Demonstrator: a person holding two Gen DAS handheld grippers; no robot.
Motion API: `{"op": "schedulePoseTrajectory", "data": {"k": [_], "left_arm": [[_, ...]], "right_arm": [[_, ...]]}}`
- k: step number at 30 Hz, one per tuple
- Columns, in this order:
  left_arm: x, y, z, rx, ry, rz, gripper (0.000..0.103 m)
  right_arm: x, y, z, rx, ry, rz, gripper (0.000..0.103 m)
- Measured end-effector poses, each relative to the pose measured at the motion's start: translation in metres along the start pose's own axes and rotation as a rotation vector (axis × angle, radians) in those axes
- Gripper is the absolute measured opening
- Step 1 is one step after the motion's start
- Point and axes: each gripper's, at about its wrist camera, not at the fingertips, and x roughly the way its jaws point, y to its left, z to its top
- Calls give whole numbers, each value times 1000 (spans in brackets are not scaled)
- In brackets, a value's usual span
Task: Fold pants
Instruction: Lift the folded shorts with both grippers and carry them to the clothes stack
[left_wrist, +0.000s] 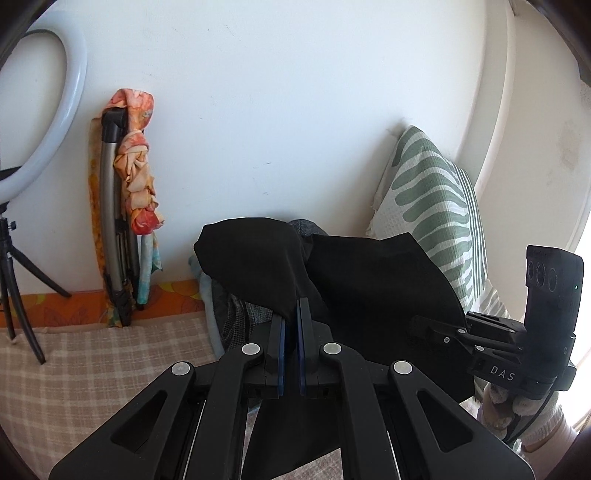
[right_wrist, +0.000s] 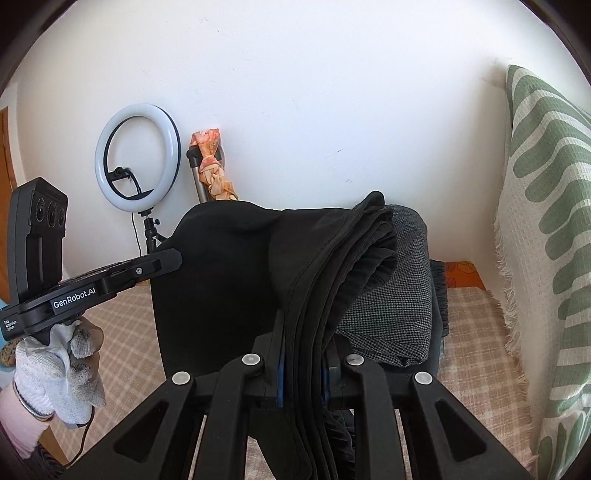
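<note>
Black pants (right_wrist: 236, 280) hang in mid-air above a checked bedcover (left_wrist: 92, 373), held up by two hand-held grippers in front of a white wall. The right gripper (right_wrist: 301, 363) is clenched on a thick bundle of layered edges (several folds stacked together, apparently the waistband end), while the left gripper (left_wrist: 291, 317) pinches a thinner fold of the same cloth, its jaws drawn almost together around it. In the right wrist view the left gripper sits at nine o'clock, gripped by a hand in a white glove (right_wrist: 55, 373); in the left wrist view the right gripper appears at three o'clock.

The cloth looks soft, limp and light, sagging freely between the two holds, so it will likely drape rather than keep a crease unless laid flat. The safest holds appear to be the stacked seams and edges, where the material is thickest and least prone to slipping out.

Behind the pants, at one o'clock in the right view, lies a folded grey tweed cloth (right_wrist: 399, 306). A green-striped pillow (right_wrist: 546, 221) leans at three o'clock. A ring light (right_wrist: 137, 159) on a tripod stands at ten o'clock, beside a folded chair wrapped in floral fabric (left_wrist: 136, 177).
</note>
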Motion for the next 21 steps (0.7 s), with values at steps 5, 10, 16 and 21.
{"op": "schedulePoseTrajectory", "data": {"k": [5,10,16,21], "left_arm": [[21,5,16,-16,6,1,3],[45,8,37,-16,2,12,3],[83,14,53,-22,16,33,3],[117,19,55,-15,31,80,3]], "right_arm": [[13,-14,15,-5,-2,-20,12],[28,-32,36,-11,-11,-37,12],[56,-61,55,2,4,-41,12],[85,-88,57,7,30,-44,12]]}}
